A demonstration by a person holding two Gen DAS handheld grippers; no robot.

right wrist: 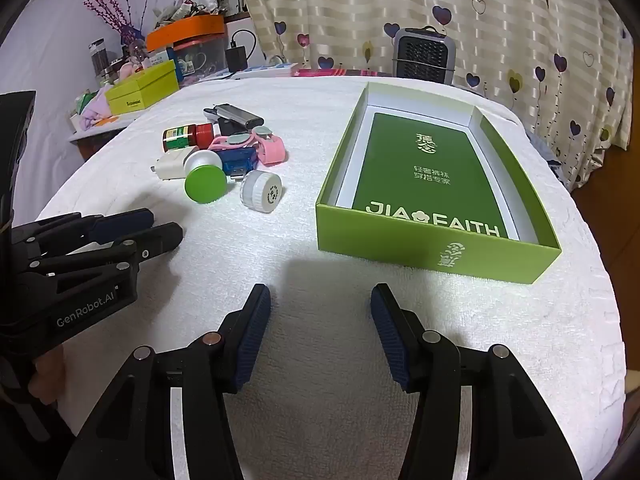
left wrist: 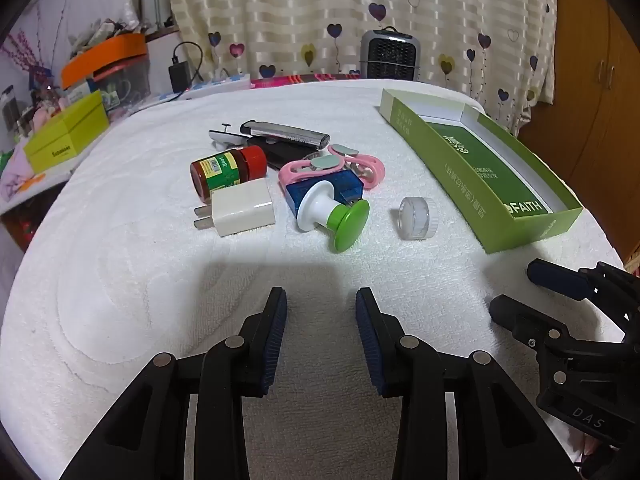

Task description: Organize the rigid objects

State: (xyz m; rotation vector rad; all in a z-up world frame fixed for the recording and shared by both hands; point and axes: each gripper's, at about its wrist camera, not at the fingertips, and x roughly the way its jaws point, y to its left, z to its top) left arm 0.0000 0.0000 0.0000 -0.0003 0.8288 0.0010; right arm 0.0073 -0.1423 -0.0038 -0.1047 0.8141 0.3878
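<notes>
Both grippers hung low over the near side of the white towel (right wrist: 320, 360), bare towel under and ahead of each. Left gripper (left wrist: 321, 312) fingers spread, nothing between. Right gripper (right wrist: 320, 308) fingers spread, nothing between.

Open green box (right wrist: 436, 256) sat right of centre, its near wall just ahead of the right gripper and its far-right corner near the towel's edge. Only a dark green printed card lay flat on its floor.

Pile sat left of the box, a clear strip of towel between:
- red-capped bottle (left wrist: 226, 174) on its side
- white plug adapter (left wrist: 240, 210) touching it
- green-and-white knob (left wrist: 334, 216) leaning on a blue USB piece (left wrist: 340, 188)
- pink clips (left wrist: 340, 162) behind
- silver-black stick (left wrist: 286, 132) at the back

Small white round jar (right wrist: 261, 191) lay on its side, nearest the box.
</notes>
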